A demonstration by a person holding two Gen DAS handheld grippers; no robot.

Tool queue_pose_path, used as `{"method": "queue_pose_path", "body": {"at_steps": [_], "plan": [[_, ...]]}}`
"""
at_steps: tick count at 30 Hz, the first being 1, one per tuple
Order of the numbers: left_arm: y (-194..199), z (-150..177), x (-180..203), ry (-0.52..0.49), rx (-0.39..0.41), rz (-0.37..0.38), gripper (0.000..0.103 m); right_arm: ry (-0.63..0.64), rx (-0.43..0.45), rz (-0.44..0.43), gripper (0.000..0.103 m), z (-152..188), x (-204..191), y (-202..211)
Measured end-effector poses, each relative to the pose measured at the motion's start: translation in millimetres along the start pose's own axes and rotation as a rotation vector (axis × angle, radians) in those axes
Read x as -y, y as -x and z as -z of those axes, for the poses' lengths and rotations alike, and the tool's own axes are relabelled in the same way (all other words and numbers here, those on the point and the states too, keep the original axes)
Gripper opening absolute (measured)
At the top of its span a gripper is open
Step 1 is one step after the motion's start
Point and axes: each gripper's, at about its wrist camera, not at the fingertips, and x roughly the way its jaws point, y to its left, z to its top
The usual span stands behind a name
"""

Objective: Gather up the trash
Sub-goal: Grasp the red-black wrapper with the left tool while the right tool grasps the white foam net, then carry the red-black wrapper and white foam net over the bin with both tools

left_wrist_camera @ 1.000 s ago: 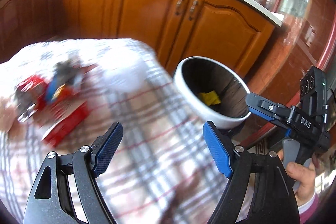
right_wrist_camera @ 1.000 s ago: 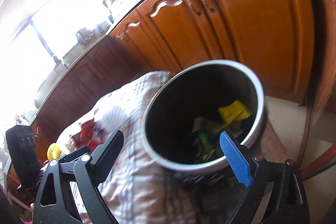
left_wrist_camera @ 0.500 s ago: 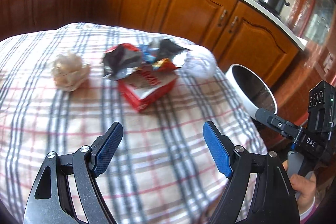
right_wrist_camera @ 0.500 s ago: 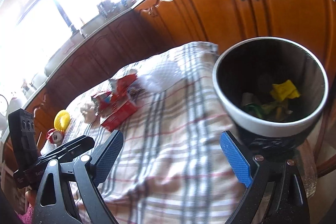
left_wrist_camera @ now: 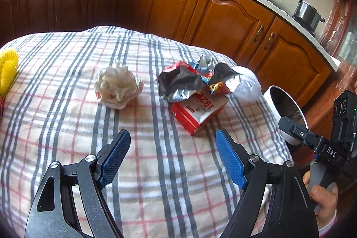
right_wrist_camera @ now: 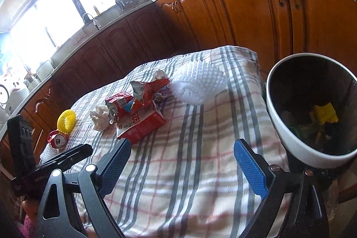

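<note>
Hovering over the plaid grey-and-red checked tablecloth (left_wrist_camera: 67,126), the left gripper (left_wrist_camera: 171,155) has its blue-padded jaws spread wide with nothing between them; the right gripper (right_wrist_camera: 183,164) is likewise spread and empty. The trash lies ahead of both: a crumpled off-white paper ball (left_wrist_camera: 117,87) ahead and slightly left of the left gripper, and a torn red and silver foil wrapper (left_wrist_camera: 189,81) resting on a flattened red-and-white carton (left_wrist_camera: 198,110), whose long axis runs diagonally toward the left gripper's right jaw. Judging by this, the left gripper is nearer the carton. A white foam net (right_wrist_camera: 198,86) touches the heap's far side. The white-rimmed round bin (right_wrist_camera: 290,137) stands beside the table on the right, cut off by the picture's edge; its contents are dim, apart from a yellow scrap.
</note>
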Motion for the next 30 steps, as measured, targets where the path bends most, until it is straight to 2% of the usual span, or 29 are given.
{"method": "queue_pose_path", "body": {"at_steps": [6,8,13,15,18,19,20,21,22,23,26,30], "plan": [[-11,-23,3,-0.034,0.03,-0.038,0.079,0.034,0.008,0.03,0.094,-17,3,-16],[-18,-31,3,-0.056,0.029,-0.052,0.071,0.041,0.003,0.041,0.092,-23,6,-23],[-44,-51,3,-0.113,-0.011,-0.079,0.06,0.053,-0.012,0.065,0.087,-39,14,-42],[-55,-54,4,-0.135,-0.033,-0.091,0.052,0.064,-0.02,0.08,0.087,-45,17,-51],[-66,-55,4,-0.141,-0.056,-0.085,0.031,0.062,-0.043,0.084,0.08,-51,21,-66],[-69,-55,4,-0.141,-0.064,-0.077,0.021,0.062,-0.049,0.084,0.073,-52,22,-70],[-70,-55,4,-0.142,-0.065,-0.075,0.011,0.064,-0.054,0.089,0.06,-53,23,-74],[-69,-54,5,-0.145,-0.06,-0.074,0.006,0.067,-0.057,0.095,0.05,-52,23,-76],[-68,-53,7,-0.149,-0.055,-0.068,0.005,0.069,-0.06,0.1,0.029,-52,23,-76],[-66,-53,8,-0.153,-0.047,-0.066,0.003,0.07,-0.057,0.1,0.022,-51,23,-75],[-56,-50,12,-0.153,-0.027,-0.054,0.001,0.08,-0.033,0.101,0.016,-48,21,-65],[-38,-48,13,-0.133,-0.006,-0.026,0.001,0.08,-0.009,0.092,0.014,-44,19,-48]]}}
